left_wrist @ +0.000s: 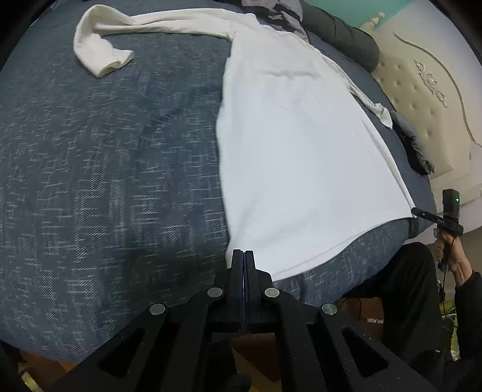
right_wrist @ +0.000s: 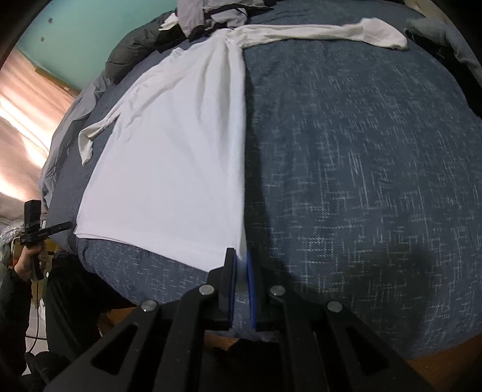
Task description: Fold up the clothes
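- Lying flat on the blue bedspread [left_wrist: 105, 169], a white long-sleeved shirt [left_wrist: 295, 169] has one sleeve [left_wrist: 126, 27] stretched sideways, its cuff doubled back.
- Left gripper [left_wrist: 242, 256]: jaws pressed together at the shirt's hem corner; whether any cloth is pinched cannot be told.
- Right gripper [right_wrist: 240, 259]: jaws clamped on the opposite hem corner, white cloth showing between the blue pads.
- Partly cut off at the far edge: a heap of grey clothes [right_wrist: 208, 13] and a dark pillow [left_wrist: 340, 36].

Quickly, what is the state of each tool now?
Left tool: closed at the hem corner of the shirt; grip unclear.
Right tool: closed on the shirt's other hem corner.
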Tool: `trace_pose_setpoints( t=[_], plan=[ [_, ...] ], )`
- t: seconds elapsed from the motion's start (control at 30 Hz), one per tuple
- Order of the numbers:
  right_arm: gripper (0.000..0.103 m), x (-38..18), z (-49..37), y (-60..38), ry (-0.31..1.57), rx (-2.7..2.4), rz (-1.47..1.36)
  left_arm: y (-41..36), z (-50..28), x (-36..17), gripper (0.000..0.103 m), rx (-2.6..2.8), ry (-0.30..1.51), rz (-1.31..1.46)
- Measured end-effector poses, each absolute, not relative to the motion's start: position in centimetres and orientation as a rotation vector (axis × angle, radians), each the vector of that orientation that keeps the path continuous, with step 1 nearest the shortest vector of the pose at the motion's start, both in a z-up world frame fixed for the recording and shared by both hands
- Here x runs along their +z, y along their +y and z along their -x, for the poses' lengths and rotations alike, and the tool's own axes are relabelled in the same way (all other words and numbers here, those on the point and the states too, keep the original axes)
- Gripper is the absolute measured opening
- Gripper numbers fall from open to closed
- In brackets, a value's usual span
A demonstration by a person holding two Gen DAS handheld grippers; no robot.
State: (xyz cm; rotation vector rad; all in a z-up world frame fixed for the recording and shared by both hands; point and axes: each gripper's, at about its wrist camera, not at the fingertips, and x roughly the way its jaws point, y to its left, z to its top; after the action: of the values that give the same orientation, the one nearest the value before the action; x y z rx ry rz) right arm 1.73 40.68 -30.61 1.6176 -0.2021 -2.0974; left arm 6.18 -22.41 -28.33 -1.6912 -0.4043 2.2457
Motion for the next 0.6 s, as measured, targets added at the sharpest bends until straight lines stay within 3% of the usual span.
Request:
trace_pose_setpoints(
  t=[0.2, 0.23, 0.3, 0.6],
  plan=[
    [0.011, -31.4, -1.2, 40.8, -0.221, -2.091, -1.687, -22.7, -6.1, -28.8, 0.000, 2.237, -0.463, 1.686],
    [0.014, -31.3, -1.1, 41.1, -0.229, -2.100, -1.695, -22.5, -6.1, -28.8, 0.000, 2.229, -0.459, 1.682],
    [0.032, -30.7, -1.1, 41.8, -0.233, -2.124, -1.686, -22.0, -5.9, -28.5, 0.000, 2.228, -0.436, 1.670],
    [0.032, -28.3, 2.0, 39.4, -0.173, -2.152, -1.593, -21.0, -3.3, -28.3, 0.000, 2.244, -0.448, 1.670]
  ],
)
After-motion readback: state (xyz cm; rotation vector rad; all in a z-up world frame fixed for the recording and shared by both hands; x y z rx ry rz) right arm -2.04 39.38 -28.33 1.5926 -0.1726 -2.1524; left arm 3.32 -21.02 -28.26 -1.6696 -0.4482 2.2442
